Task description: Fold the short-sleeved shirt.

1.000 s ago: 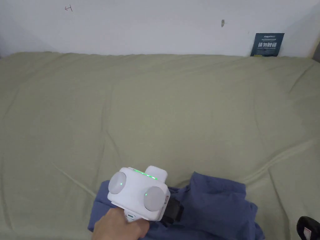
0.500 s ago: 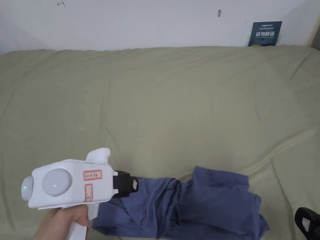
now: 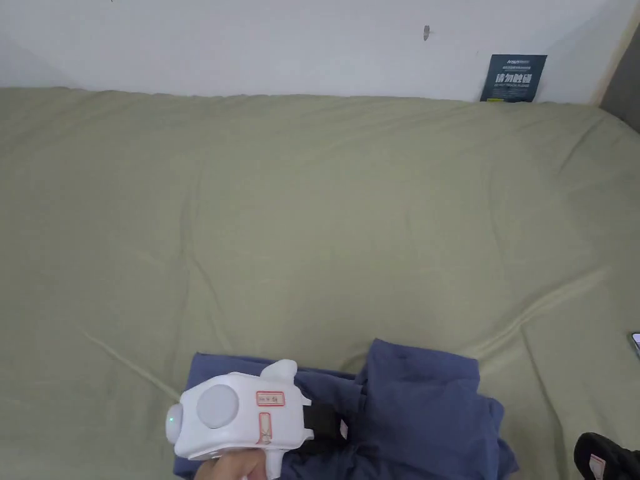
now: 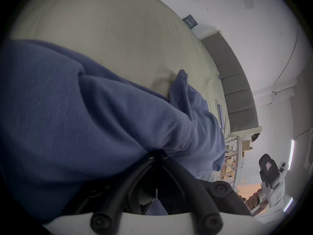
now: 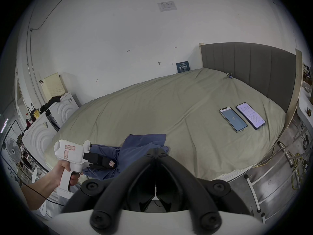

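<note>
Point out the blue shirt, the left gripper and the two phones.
blue shirt [image 3: 425,400]: head view, crumpled right part.
left gripper [image 4: 156,151]: left gripper view, jaw tips pinching fabric.
phones [image 5: 233,119]: right gripper view, left phone's screen, lying on the bed.

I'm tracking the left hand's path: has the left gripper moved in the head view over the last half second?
Yes. The left gripper has swung right, toward the bunched blue shirt; the wall sign barely shifted.
</note>
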{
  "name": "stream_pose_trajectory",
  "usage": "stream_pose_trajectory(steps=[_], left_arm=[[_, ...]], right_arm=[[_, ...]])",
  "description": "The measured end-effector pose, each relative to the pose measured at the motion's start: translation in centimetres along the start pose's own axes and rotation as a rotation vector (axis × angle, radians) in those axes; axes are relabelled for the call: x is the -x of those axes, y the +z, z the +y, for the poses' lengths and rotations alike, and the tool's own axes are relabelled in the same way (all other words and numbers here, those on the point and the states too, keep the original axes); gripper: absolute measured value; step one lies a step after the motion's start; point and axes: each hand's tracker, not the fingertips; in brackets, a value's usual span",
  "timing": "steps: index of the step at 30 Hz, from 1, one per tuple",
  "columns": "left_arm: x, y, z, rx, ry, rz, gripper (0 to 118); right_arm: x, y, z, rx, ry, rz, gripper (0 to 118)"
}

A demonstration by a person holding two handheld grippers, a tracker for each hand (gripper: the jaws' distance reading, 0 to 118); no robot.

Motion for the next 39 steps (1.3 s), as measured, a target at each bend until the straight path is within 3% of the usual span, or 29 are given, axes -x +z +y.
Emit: stream_pose_trajectory(steps=[5, 11, 14, 18, 19, 20, 21, 22, 24, 29, 33, 35, 36, 37, 38, 39], left_arm=[[-2.2, 6.3, 0.9, -0.056, -0.129, 0.043, 0], [1.1, 18.7, 1.9, -0.278, -0.096, 0.130, 0], [4.3, 20.6, 2.0, -0.276, -0.048, 0.255, 0], [6.7, 19.8, 2.1, -0.234, 0.000, 0.181, 0], [7.2, 19.5, 2.2, -0.228, 0.000, 0.161, 7], [7.5, 19.2, 2.4, -0.216, -0.004, 0.156, 33], [8.1, 18.9, 2.6, -0.213, -0.005, 0.150, 33], [8.8, 18.4, 2.7, -0.215, 0.004, 0.128, 48], [10.3, 16.7, 3.1, -0.145, 0.051, 0.043, 118], [12.6, 13.6, 3.8, -0.135, 0.165, -0.102, 116], [14.3, 11.6, 4.3, -0.126, 0.241, -0.305, 116], [14.5, 10.6, 4.3, -0.078, 0.259, -0.379, 110], [14.2, 10.0, 4.3, -0.039, 0.235, -0.397, 82], [13.8, 9.6, 4.2, -0.028, 0.207, -0.315, 36], [13.4, 9.2, 4.2, -0.005, 0.176, -0.207, 7], [13.1, 8.6, 3.7, 0.008, 0.150, -0.111, 7]], right_arm=[[-0.1, -0.8, 0.6, -0.002, -0.022, 0.019, 1], [1.5, -2.1, 1.1, 0.000, 0.005, 0.060, 1], [2.5, -2.7, 1.2, 0.006, 0.032, 0.075, 1], [3.5, -3.5, 1.1, 0.030, 0.045, 0.092, 1], [3.7, -3.6, 1.1, 0.033, 0.044, 0.098, 1], [3.9, -3.6, 1.1, 0.037, 0.043, 0.103, 1], [4.1, -3.6, 1.1, 0.042, 0.038, 0.111, 1], [4.2, -3.5, 1.1, 0.044, 0.030, 0.124, 1], [4.4, -3.6, 1.2, 0.053, 0.029, 0.142, 1], [4.8, -3.6, 1.5, 0.054, 0.051, 0.132, 1], [4.6, -3.5, 1.7, 0.049, 0.040, 0.124, 1], [4.4, -3.5, 1.7, 0.048, 0.034, 0.120, 1], [4.3, -3.4, 1.7, 0.050, 0.029, 0.121, 1], [4.3, -3.3, 1.7, 0.050, 0.026, 0.124, 1], [4.3, -3.2, 1.6, 0.050, 0.026, 0.124, 1], [4.3, -3.1, 1.7, 0.049, 0.030, 0.122, 1]])
